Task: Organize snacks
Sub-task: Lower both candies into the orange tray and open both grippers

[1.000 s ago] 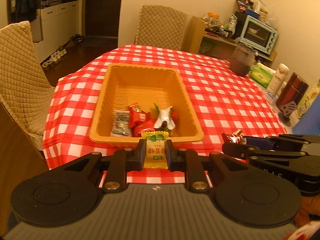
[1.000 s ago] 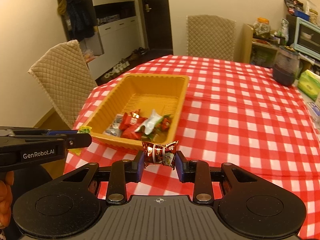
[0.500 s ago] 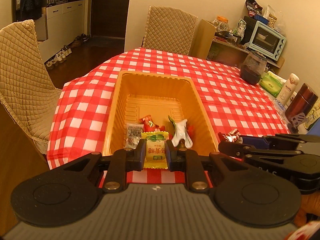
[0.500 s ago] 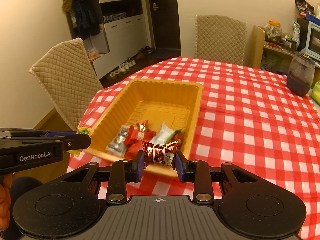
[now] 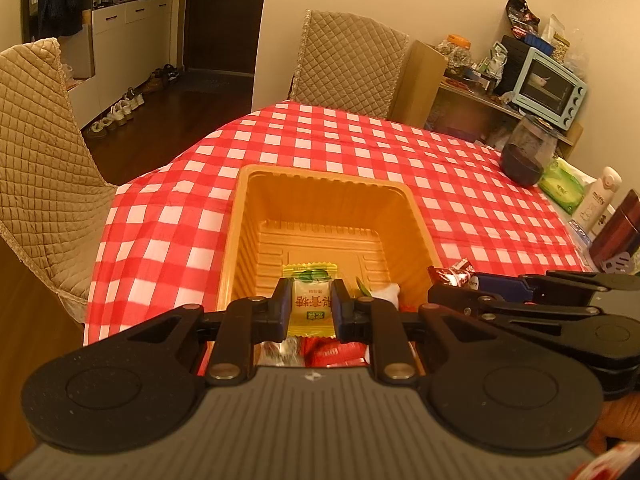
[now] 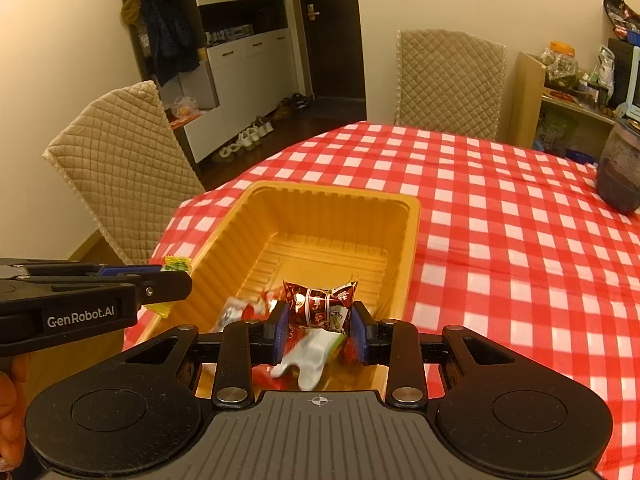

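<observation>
My left gripper (image 5: 311, 304) is shut on a yellow candy packet (image 5: 311, 300) and holds it above the near end of the orange plastic tray (image 5: 320, 184). My right gripper (image 6: 319, 322) is shut on a dark red wrapped candy (image 6: 320, 306), also over the tray's (image 6: 408, 248) near end. Under both grippers lie several wrapped snacks, among them a white and green packet (image 6: 308, 356) and red wrappers (image 5: 332, 354). In the left wrist view the right gripper (image 5: 448, 280) reaches in from the right with its candy (image 5: 452, 274). The right wrist view shows the left gripper (image 6: 176, 280) at the left with the yellow packet (image 6: 176, 264).
The tray rests on a table with a red and white checked cloth (image 5: 400, 152). Two quilted beige chairs (image 5: 36, 160) (image 5: 352, 60) stand around it. A dark jar (image 5: 524, 152), a green pack, a white bottle (image 5: 596, 196) and a brown flask crowd the right edge. Shelves with a toaster oven (image 5: 548, 84) stand behind.
Both grippers have moved forward with their candies, from in front of the tray's near rim to above its near end. The snacks in the tray now lie beneath the fingers.
</observation>
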`<state>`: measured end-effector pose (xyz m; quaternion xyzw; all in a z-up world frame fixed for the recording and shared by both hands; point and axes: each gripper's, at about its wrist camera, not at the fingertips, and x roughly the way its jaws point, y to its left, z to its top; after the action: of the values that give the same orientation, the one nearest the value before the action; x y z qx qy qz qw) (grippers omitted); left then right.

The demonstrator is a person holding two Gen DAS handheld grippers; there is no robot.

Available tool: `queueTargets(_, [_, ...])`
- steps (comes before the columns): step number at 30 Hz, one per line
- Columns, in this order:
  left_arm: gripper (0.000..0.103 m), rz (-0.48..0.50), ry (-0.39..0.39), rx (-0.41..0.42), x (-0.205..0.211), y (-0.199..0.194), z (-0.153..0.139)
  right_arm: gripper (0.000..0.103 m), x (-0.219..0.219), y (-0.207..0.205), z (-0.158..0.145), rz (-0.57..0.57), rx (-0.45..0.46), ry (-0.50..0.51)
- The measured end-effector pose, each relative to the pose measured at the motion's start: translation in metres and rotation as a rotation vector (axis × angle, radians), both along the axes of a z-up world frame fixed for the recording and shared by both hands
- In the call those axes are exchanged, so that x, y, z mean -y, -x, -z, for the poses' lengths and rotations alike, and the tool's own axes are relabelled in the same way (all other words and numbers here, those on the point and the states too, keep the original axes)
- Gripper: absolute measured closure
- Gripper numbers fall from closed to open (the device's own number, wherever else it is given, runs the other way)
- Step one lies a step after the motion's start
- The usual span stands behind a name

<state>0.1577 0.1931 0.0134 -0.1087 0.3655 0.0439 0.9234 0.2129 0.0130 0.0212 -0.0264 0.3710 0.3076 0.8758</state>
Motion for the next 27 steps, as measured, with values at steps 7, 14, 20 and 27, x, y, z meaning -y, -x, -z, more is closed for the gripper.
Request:
queueTargets(7, [0.085,0.016,0.005,-0.005,-0.006,-0.028,0.003,0.07,-0.014,-0.026,0.006,-0.007,-0.001,0.011])
queueTargets(14, [0.084,0.028,0.002,-0.006,-0.01,-0.055,0.007,0.07,-0.023,-0.05,0.012,-0.008,-0.004,0.034])
queueTargets(20, [0.084,0.041,0.0,-0.013,-0.013,-0.073,0.013,0.07,-0.024,-0.061,0.017,-0.001,-0.004,0.042])
queueTargets(27, [0.072,0.045,0.008,-0.026,-0.015,-0.085,0.025,0.07,-0.023,-0.066,0.022,0.004,-0.014,0.046])
